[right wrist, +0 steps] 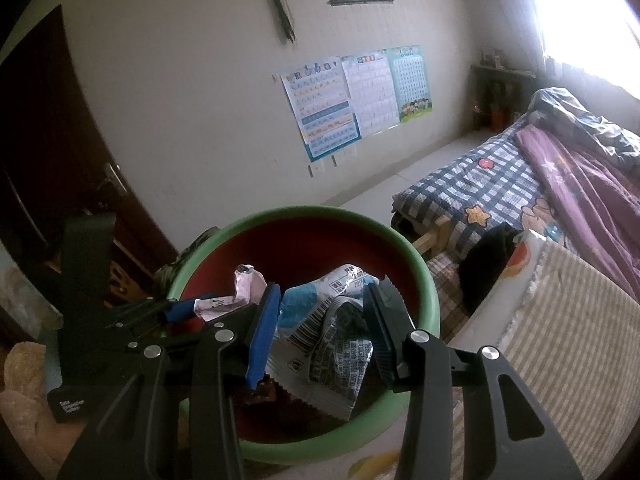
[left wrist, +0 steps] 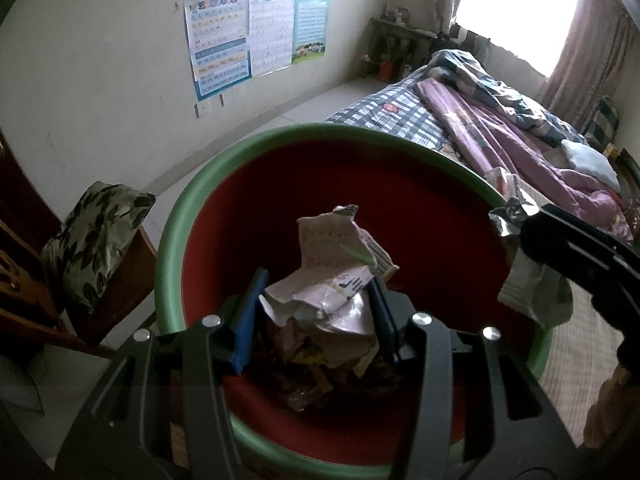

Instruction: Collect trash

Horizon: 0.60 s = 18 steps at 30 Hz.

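Observation:
A round bin with a green rim (left wrist: 172, 240) and red inside fills the middle of the left wrist view. My left gripper (left wrist: 316, 280) hangs over it, its blue pads shut on a crumpled pink-and-white paper (left wrist: 340, 248). More scrunched wrappers (left wrist: 312, 376) lie at the bottom of the bin. In the right wrist view my right gripper (right wrist: 324, 292) is over the same bin (right wrist: 424, 292), shut on a blue-and-white snack wrapper (right wrist: 332, 336) with a barcode. The pink paper (right wrist: 248, 284) shows just left of it, both pieces of trash side by side above the opening.
A bed with plaid and purple bedding (left wrist: 500, 128) lies right of the bin. A wooden chair with a leaf-print cushion (left wrist: 92, 236) stands to its left. Posters (right wrist: 352, 96) hang on the far wall, a dark door (right wrist: 48, 140) is at left, and a striped cloth (right wrist: 568, 332) lies near right.

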Available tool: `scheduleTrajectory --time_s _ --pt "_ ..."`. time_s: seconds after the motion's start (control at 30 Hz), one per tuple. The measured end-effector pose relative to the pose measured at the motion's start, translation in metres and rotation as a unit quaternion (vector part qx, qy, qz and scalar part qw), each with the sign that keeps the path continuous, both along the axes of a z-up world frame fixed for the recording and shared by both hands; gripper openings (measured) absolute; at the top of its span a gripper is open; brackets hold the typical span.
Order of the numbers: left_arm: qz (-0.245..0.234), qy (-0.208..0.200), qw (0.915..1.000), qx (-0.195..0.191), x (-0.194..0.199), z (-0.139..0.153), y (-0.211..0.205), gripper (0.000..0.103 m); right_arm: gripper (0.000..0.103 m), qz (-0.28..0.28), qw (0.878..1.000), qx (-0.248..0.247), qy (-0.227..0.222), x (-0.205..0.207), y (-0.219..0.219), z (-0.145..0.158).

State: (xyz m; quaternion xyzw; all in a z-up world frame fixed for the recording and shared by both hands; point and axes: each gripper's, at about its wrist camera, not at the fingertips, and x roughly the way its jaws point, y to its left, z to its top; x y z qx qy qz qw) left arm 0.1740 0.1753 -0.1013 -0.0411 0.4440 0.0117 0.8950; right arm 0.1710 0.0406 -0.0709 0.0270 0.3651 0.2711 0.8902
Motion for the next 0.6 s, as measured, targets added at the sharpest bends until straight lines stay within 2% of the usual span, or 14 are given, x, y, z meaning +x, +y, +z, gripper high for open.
scheduleTrajectory --time_s 0.17,0.3,0.47,0.6 --pt "0.004 0.001 1.0000 0.000 -0.001 -0.002 0.002 0.047 0.043 0.003 1.000 0.000 0.001 0.002 0.000 0.000" --pt "0.011 -0.020 0.9997 0.003 -0.004 0.005 0.001 0.076 0.049 0.004 1.000 0.012 0.009 0.002 -0.001 -0.002" --pt "0.027 -0.048 0.9985 0.001 -0.009 0.014 0.003 0.092 0.060 -0.007 1.000 0.012 -0.002 -0.005 -0.008 0.002" --pt "0.038 -0.101 0.9941 0.003 -0.022 0.032 0.000 0.097 0.078 -0.027 0.999 0.017 -0.026 -0.019 -0.025 0.013"
